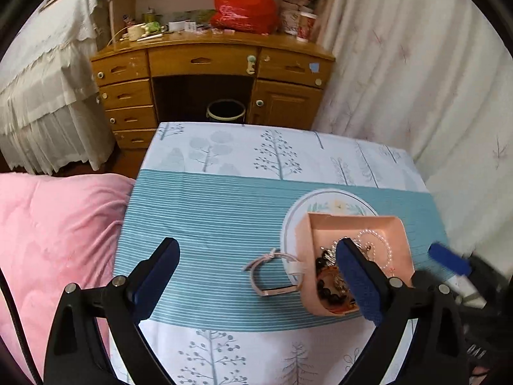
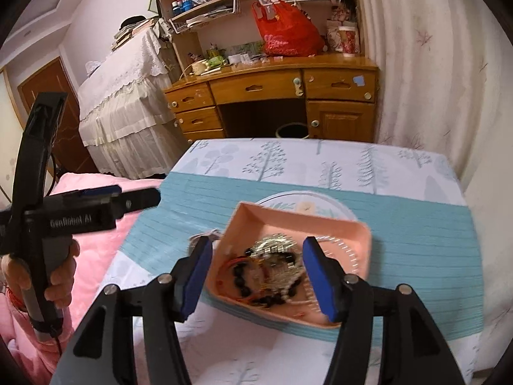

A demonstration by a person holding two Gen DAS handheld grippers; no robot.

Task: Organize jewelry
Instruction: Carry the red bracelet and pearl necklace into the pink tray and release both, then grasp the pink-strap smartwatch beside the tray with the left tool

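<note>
A pink open box [image 1: 356,224] [image 2: 298,221] sits on a round white plate [image 1: 293,221] on the tree-print tablecloth [image 1: 208,211]. It holds a heap of jewelry [image 2: 272,263]: dark beads [image 1: 322,285], silver pieces and a pearl strand [image 1: 380,240]. A pink-strapped watch [image 1: 272,276] lies on the cloth just left of the box. My left gripper [image 1: 256,250] is wide open above the watch, its right finger over the box. My right gripper [image 2: 256,245] is open over the heap, its left finger outside the box's left wall, and nothing is gripped.
A pink quilt [image 1: 54,237] borders the table on the left and a white curtain [image 1: 416,80] hangs on the right. Beyond the far edge stand a wooden desk [image 1: 205,61] with a red bag [image 1: 243,6] and a dark bin [image 1: 226,112]. A hand [image 2: 61,276] holds the left gripper.
</note>
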